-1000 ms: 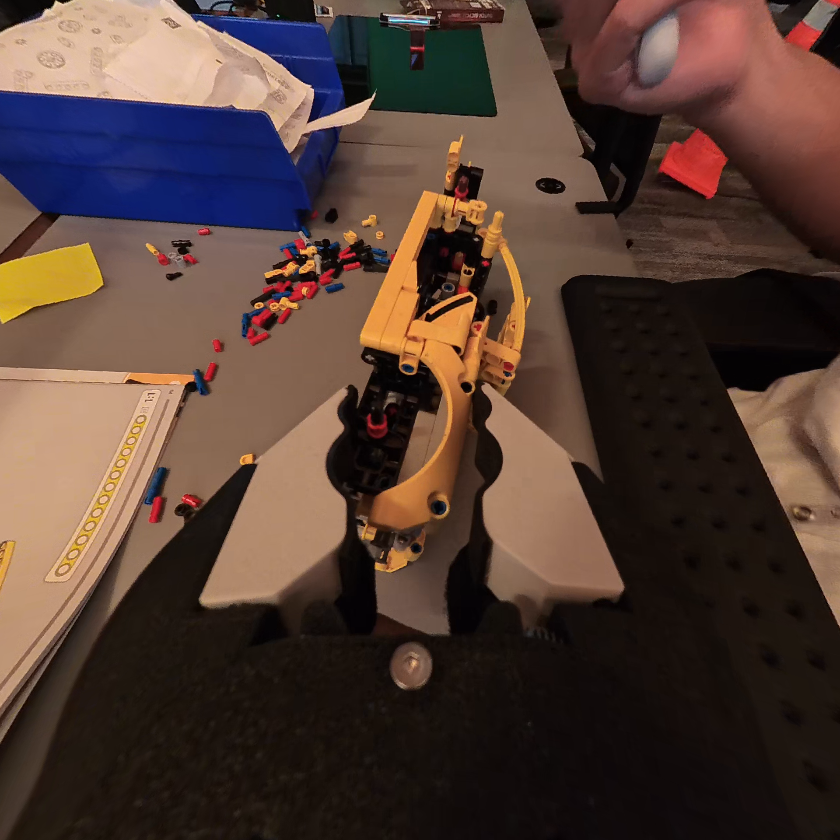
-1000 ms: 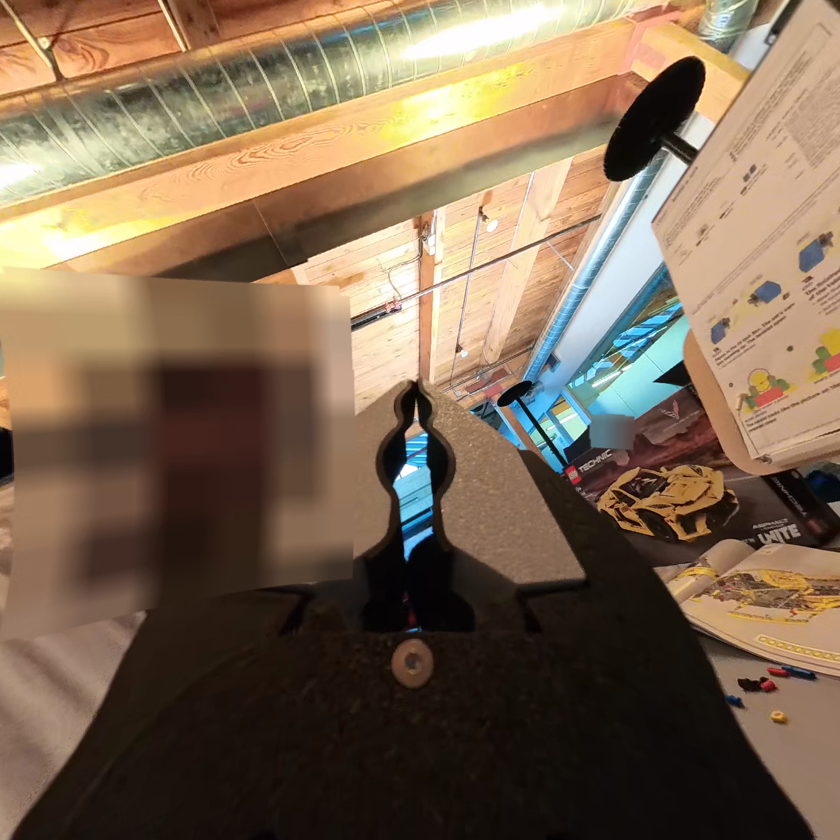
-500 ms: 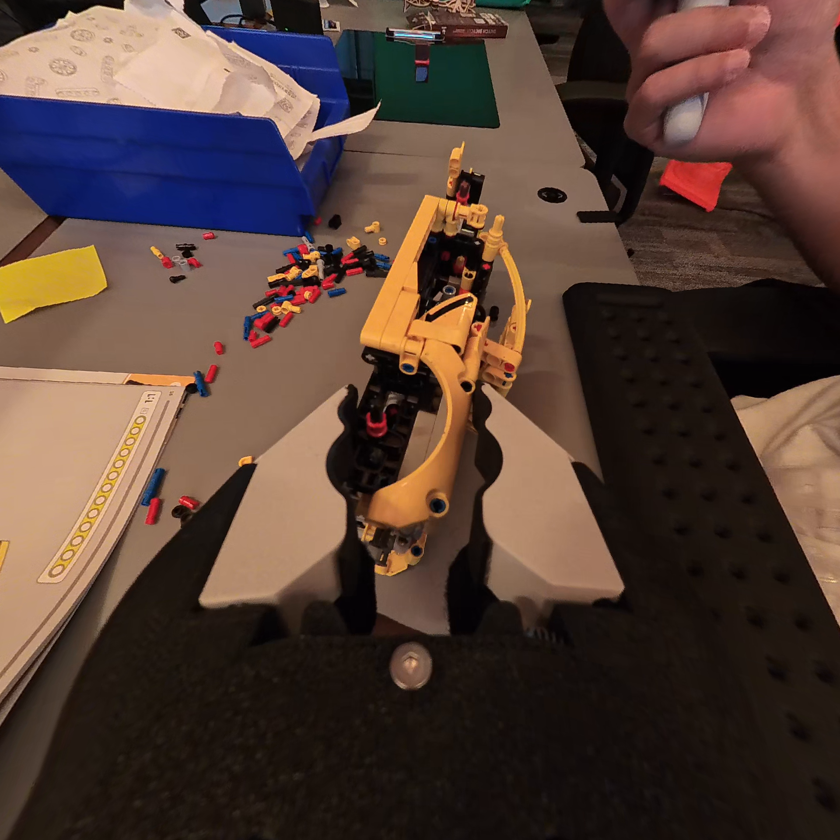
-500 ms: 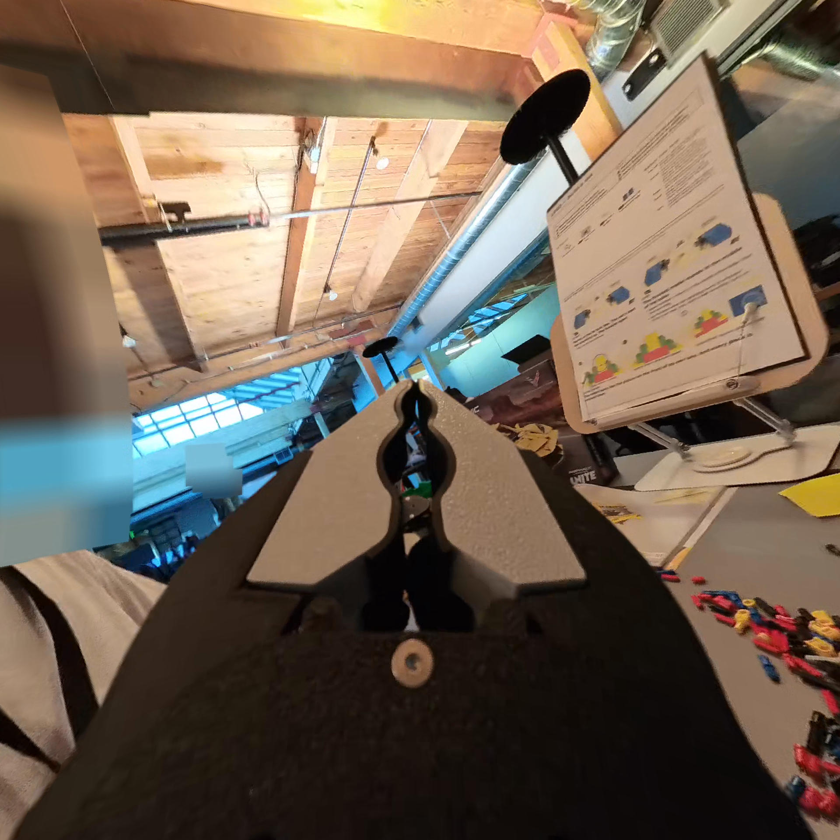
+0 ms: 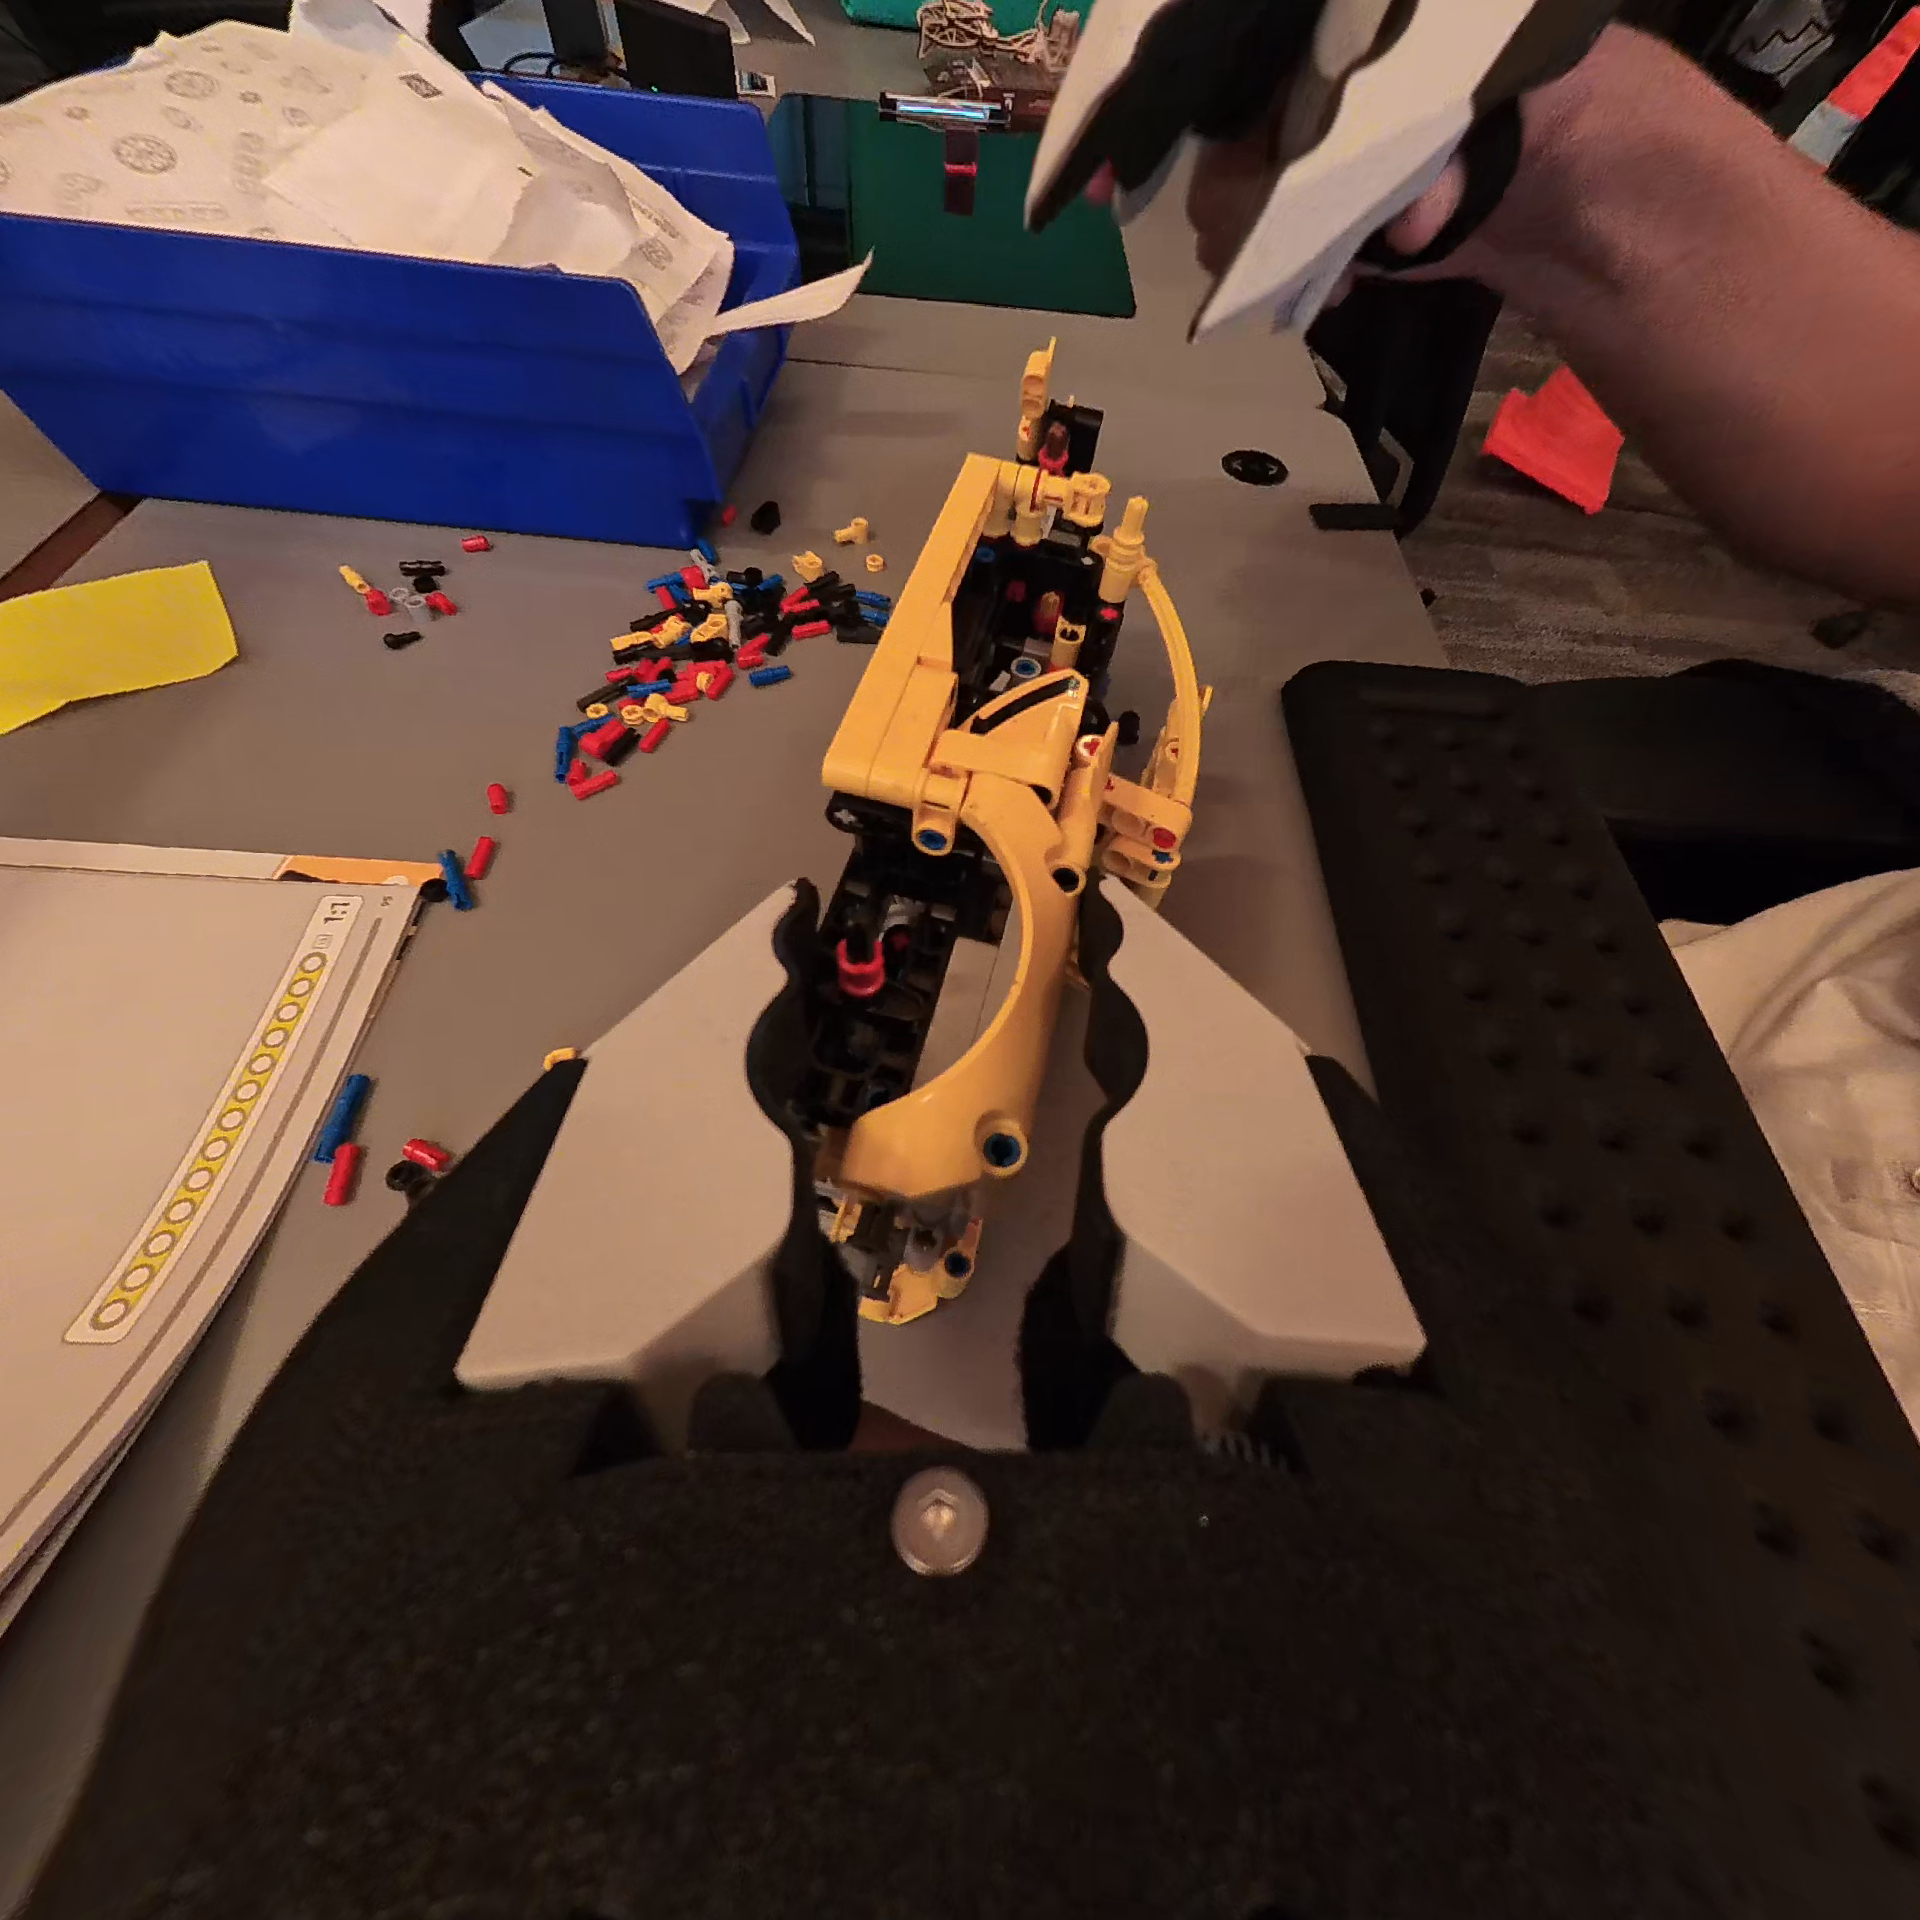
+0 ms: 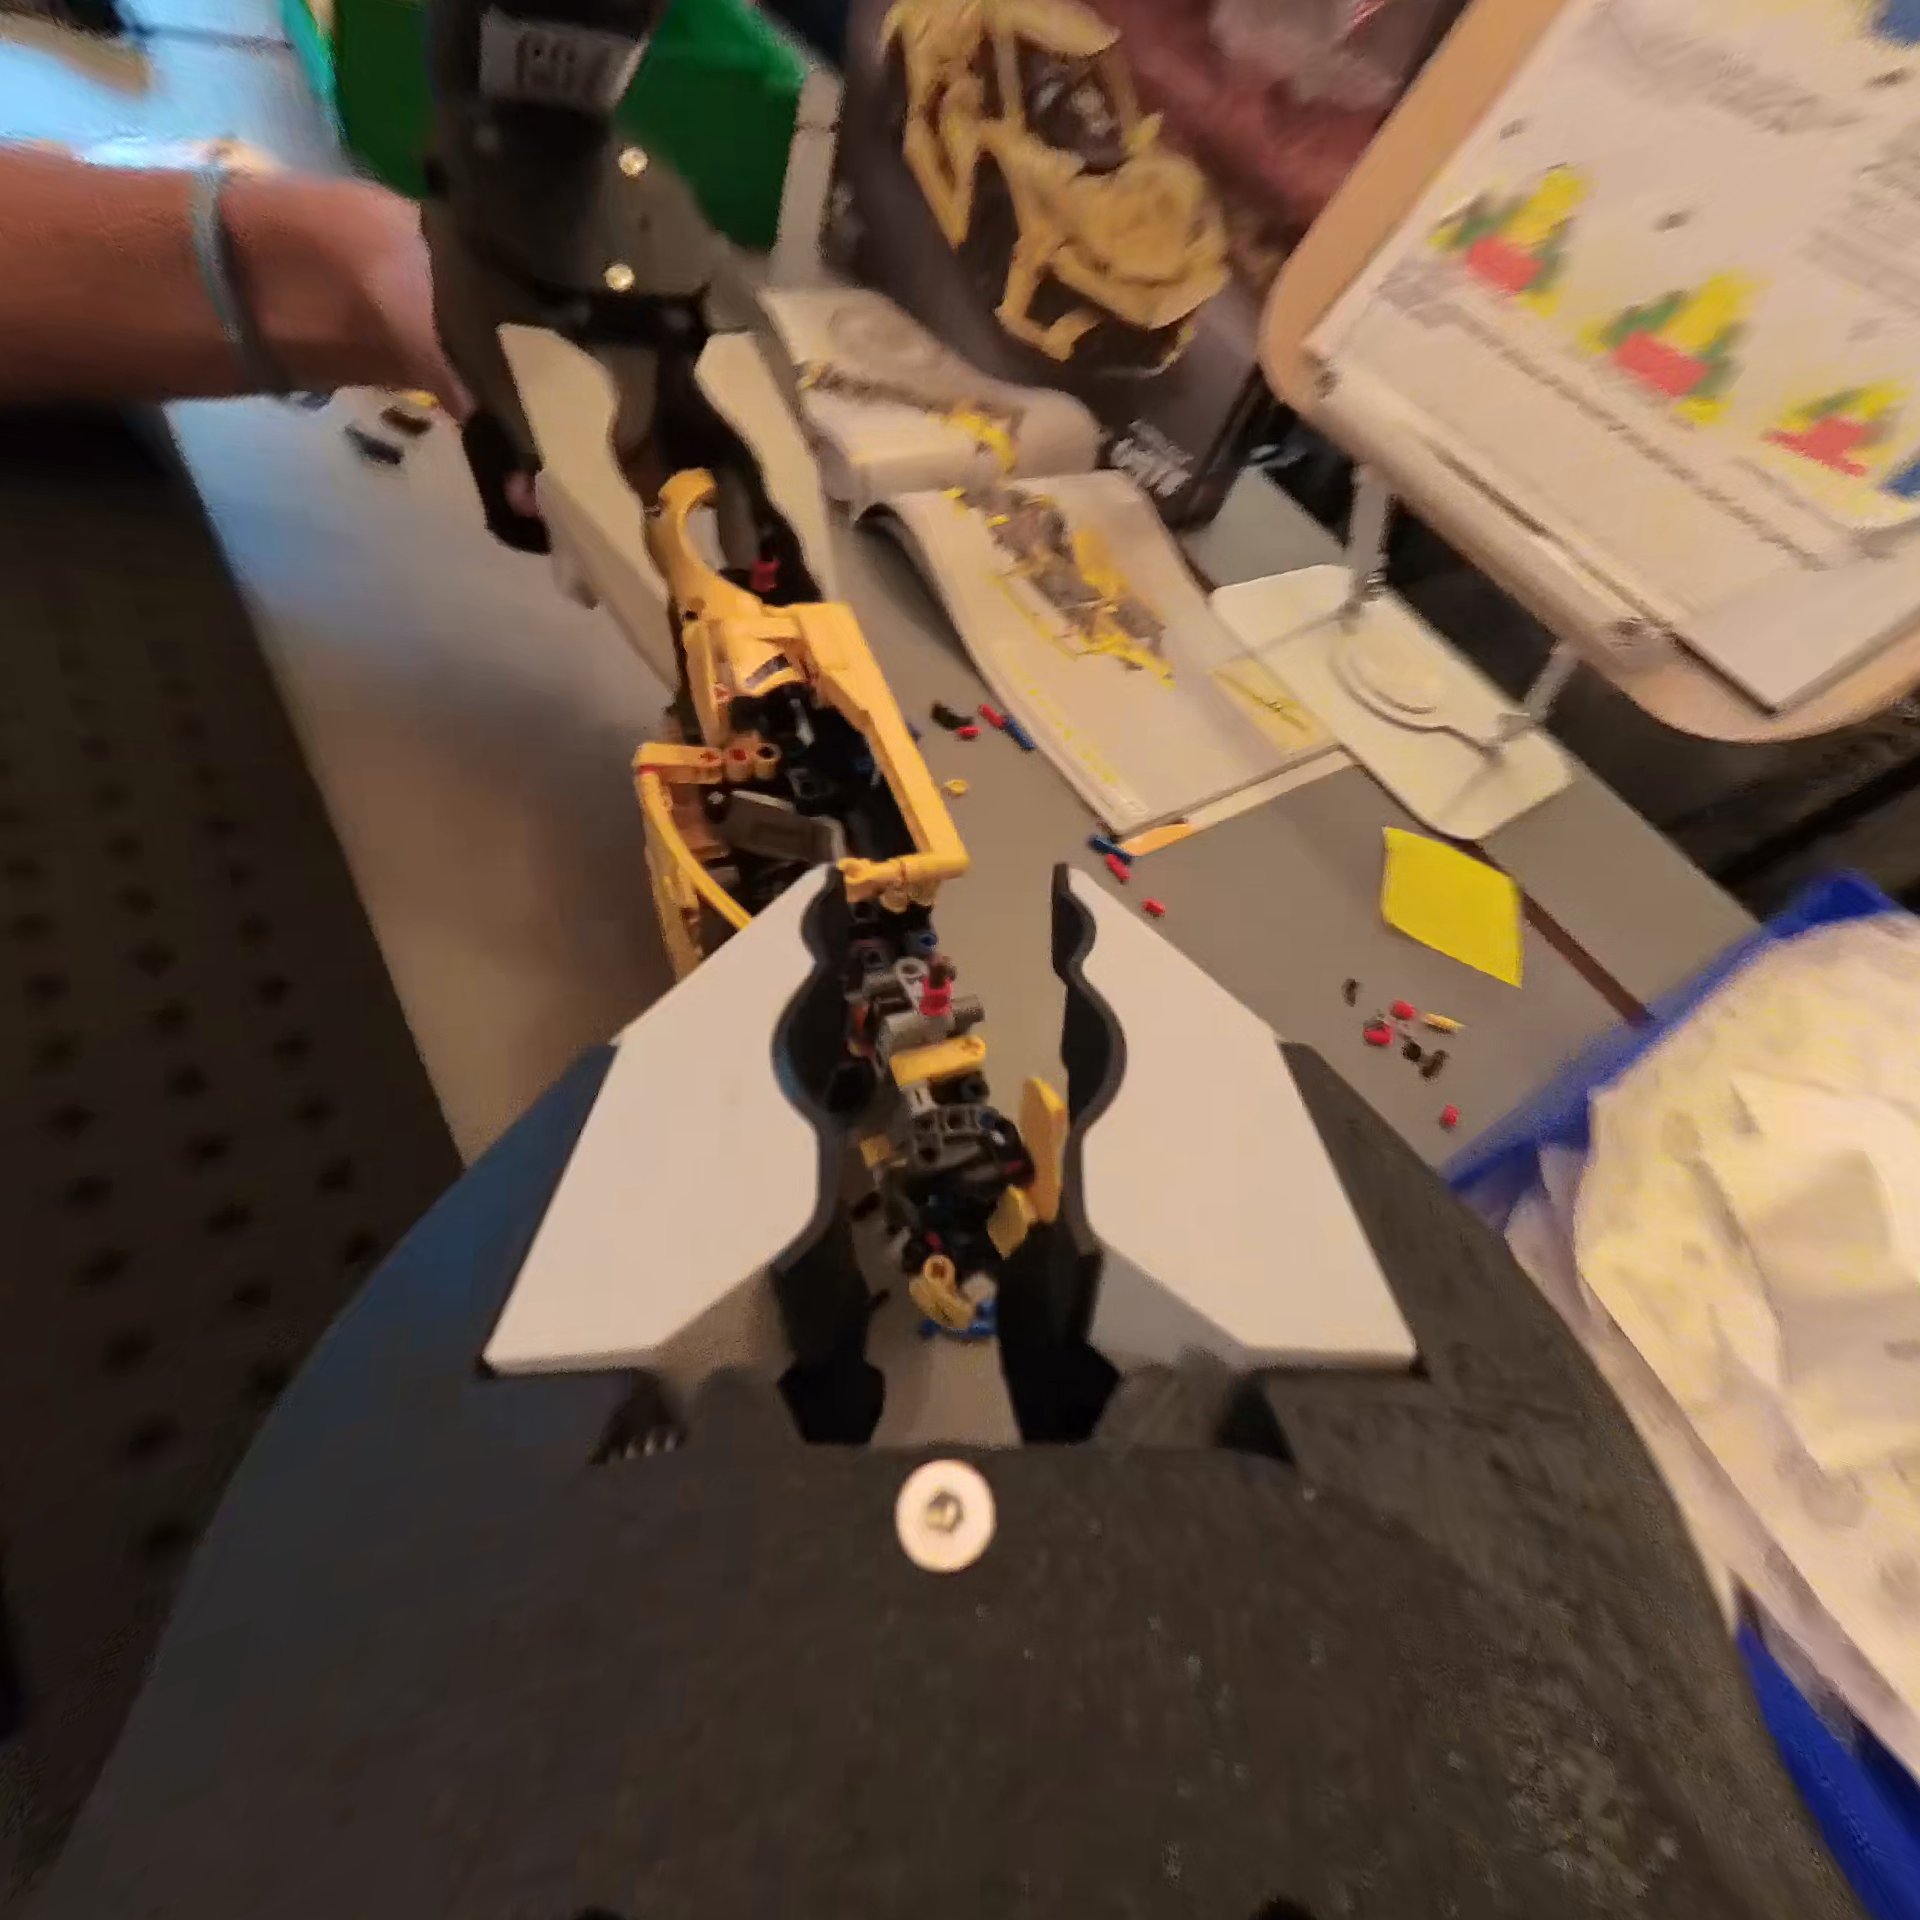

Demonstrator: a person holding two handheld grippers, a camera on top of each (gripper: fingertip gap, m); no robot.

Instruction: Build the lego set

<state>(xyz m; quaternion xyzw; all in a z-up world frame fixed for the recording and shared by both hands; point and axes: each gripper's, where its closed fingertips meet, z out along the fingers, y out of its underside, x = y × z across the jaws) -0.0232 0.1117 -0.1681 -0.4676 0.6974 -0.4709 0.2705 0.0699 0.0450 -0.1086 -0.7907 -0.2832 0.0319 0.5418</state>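
On the grey table [image 5: 665,935], left claw [image 5: 940,904] apparently grips the lego model [image 5: 997,727].

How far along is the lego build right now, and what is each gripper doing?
Done: a long yellow and black model stands partly assembled on the grey table. In hand: the left gripper brackets its near end, jaws apart; whether they grip it is unclear. The right gripper is open over the far end. Left: many loose pins lie unused, with the instruction booklet beside them.

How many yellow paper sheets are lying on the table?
1: the yellow sheet lies flat at the table's left edge, in front of the blue bin. Others may be hidden.
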